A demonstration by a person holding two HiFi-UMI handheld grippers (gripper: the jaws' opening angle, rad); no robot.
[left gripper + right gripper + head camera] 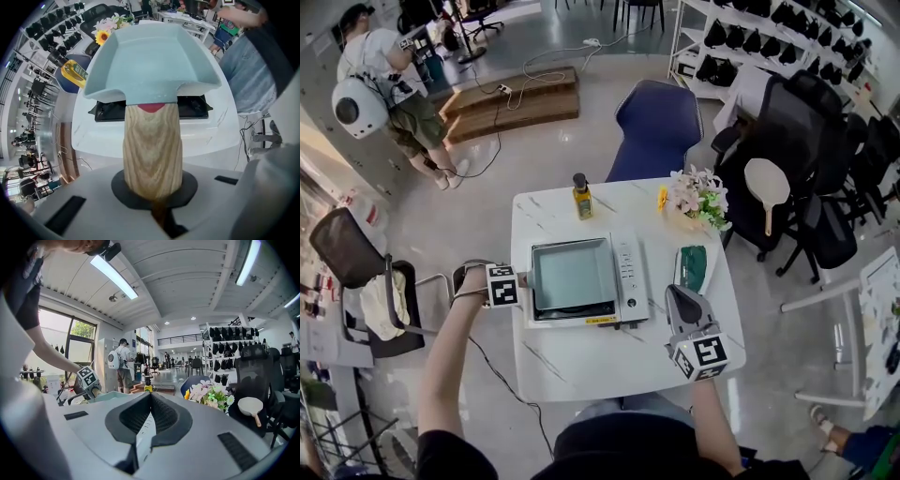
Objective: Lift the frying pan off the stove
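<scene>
A square light-blue frying pan (572, 277) sits over the flat stove (630, 277) in the middle of the white marble table (600, 361). Its wooden handle (152, 145) points left, and my left gripper (523, 281) is shut on it. In the left gripper view the handle fills the gap between the jaws, with the pan (150, 61) straight ahead above the black stove top (192, 107). I cannot tell whether the pan touches the stove. My right gripper (680, 298) hovers by the stove's front right corner. Its jaws (151, 397) meet at the tips with nothing between them.
A yellow oil bottle (581, 197) stands behind the stove, and a flower bunch (698, 197) is at the table's back right. A white and green dish (692, 265) lies right of the stove. A blue chair (661, 127) stands behind the table, a black chair (356, 253) to its left.
</scene>
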